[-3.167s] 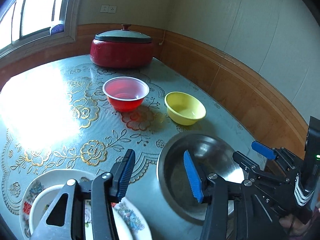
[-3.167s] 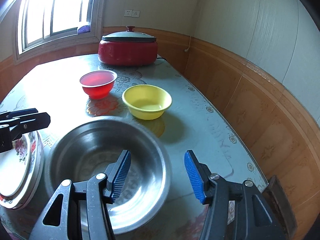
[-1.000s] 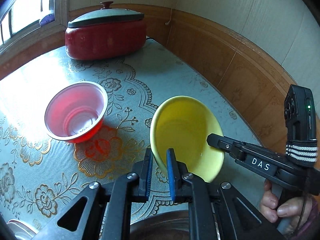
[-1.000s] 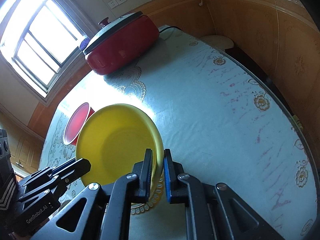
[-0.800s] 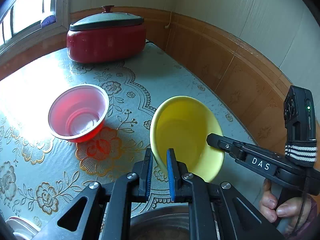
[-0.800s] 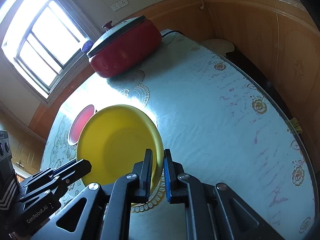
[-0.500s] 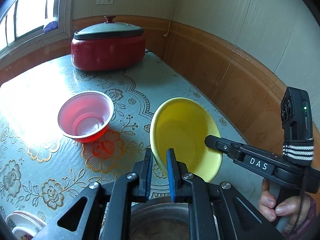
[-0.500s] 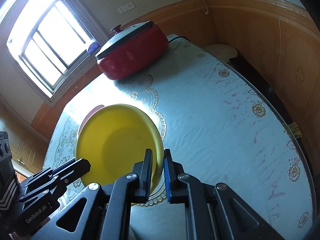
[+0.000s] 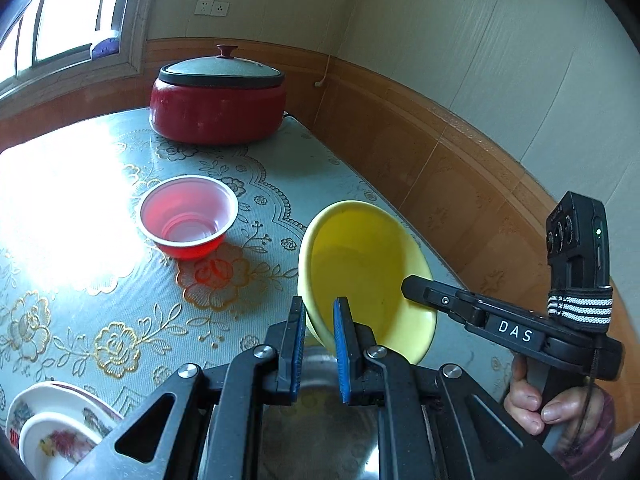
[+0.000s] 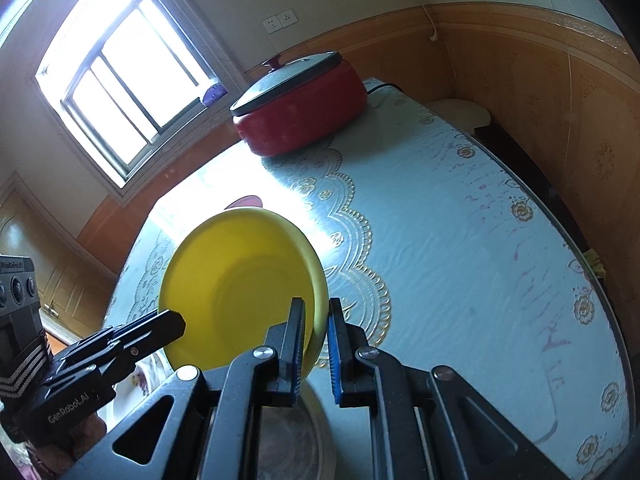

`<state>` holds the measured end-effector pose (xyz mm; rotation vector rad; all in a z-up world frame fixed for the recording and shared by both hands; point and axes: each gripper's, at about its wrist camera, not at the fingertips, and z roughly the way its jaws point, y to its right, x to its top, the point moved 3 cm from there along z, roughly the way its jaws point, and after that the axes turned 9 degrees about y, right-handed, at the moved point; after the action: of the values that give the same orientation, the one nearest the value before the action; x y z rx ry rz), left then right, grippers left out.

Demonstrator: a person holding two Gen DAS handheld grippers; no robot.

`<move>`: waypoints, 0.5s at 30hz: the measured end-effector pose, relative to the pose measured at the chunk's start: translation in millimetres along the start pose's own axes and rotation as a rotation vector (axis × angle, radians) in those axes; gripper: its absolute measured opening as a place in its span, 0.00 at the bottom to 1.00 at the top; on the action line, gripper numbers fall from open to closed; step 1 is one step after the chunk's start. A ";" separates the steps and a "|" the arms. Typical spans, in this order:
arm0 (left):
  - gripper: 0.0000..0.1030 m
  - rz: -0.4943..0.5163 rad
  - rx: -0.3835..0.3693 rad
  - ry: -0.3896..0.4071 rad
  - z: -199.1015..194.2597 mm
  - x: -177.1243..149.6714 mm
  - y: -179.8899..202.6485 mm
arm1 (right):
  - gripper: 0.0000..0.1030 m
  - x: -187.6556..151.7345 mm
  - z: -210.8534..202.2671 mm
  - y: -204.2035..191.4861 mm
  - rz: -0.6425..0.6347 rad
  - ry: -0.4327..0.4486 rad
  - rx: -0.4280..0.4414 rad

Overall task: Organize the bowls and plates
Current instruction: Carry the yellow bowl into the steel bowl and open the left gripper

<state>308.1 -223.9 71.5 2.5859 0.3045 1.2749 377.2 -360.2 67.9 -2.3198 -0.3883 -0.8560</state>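
Both grippers pinch opposite rims of a yellow bowl (image 9: 368, 268) and hold it tilted above the table. My left gripper (image 9: 318, 340) is shut on its left rim. My right gripper (image 10: 316, 340) is shut on its right rim, and the bowl (image 10: 240, 284) faces that camera. A steel bowl (image 9: 320, 432) sits right below, between the gripper arms; it also shows in the right wrist view (image 10: 288, 440). A red translucent bowl (image 9: 188, 216) stands on the table to the left. Stacked floral plates (image 9: 52, 424) lie at the lower left.
A red lidded pot (image 9: 218, 96) stands at the table's far edge by the wall. The patterned tablecloth (image 10: 460, 248) runs to the right edge beside the wood-panelled wall. A white stool (image 10: 464, 114) sits beyond the table corner.
Both grippers, open over the steel bowl 3.2 s ago, now hold the yellow bowl lifted. Over the last second it has been drawn back above the steel bowl.
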 end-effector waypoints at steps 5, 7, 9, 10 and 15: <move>0.13 -0.018 -0.035 -0.001 -23.8 -10.6 -11.2 | 0.09 -14.0 -13.4 -18.1 -0.023 -0.008 0.039; 0.13 -0.018 -0.044 -0.013 -30.6 -18.4 -14.9 | 0.09 -23.2 -15.5 -23.4 -0.032 -0.027 0.043; 0.13 -0.013 -0.047 -0.038 -34.7 -28.6 -18.0 | 0.09 -33.9 -16.7 -27.2 -0.036 -0.053 0.048; 0.13 -0.013 -0.046 -0.052 -36.3 -33.7 -19.8 | 0.09 -39.3 -17.0 -28.9 -0.037 -0.067 0.051; 0.13 -0.015 -0.057 -0.105 -43.1 -54.8 -24.8 | 0.11 -64.5 -16.2 -33.2 -0.060 -0.141 0.037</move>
<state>239.0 -211.0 48.3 2.5859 0.2633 1.1214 306.0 -349.1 49.8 -2.3514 -0.5324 -0.7087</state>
